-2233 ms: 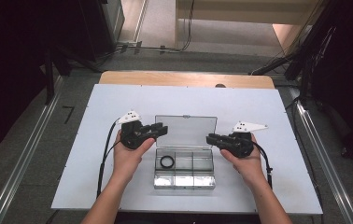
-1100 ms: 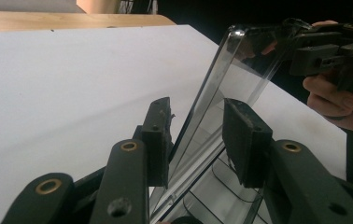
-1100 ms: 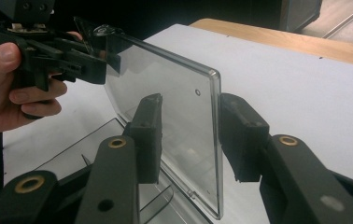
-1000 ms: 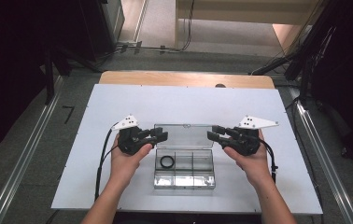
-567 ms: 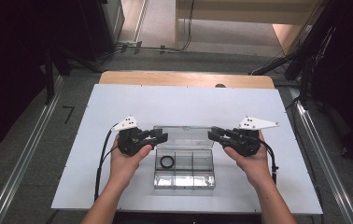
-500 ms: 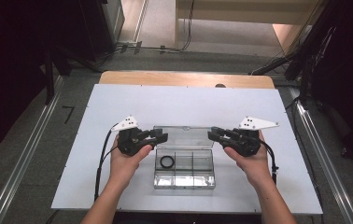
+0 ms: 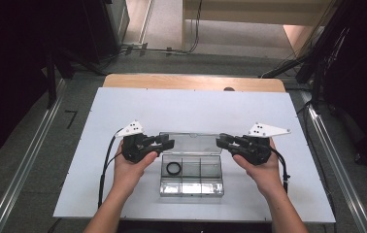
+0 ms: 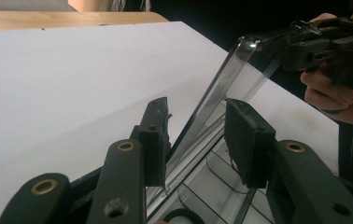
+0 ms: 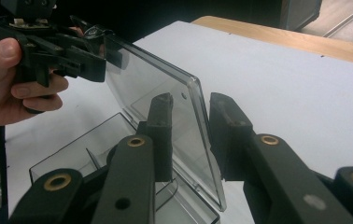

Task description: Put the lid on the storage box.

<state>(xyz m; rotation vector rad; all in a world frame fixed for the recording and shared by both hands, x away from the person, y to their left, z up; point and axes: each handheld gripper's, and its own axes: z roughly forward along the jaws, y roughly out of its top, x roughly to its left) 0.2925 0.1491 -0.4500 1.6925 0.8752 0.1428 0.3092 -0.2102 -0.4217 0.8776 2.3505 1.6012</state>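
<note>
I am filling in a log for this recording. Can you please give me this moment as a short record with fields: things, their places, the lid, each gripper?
surface: white table board
box: clear plastic compartment box, near the person's edge, between both hands
lid: clear lid, raised and tilted, hinged at the far side of the box
contents: one black ring in the left compartment
left gripper: jaws either side of the lid's left edge; whether the pads press on it cannot be told
right gripper: jaws either side of the lid's right edge, just been closing; contact cannot be told
</note>
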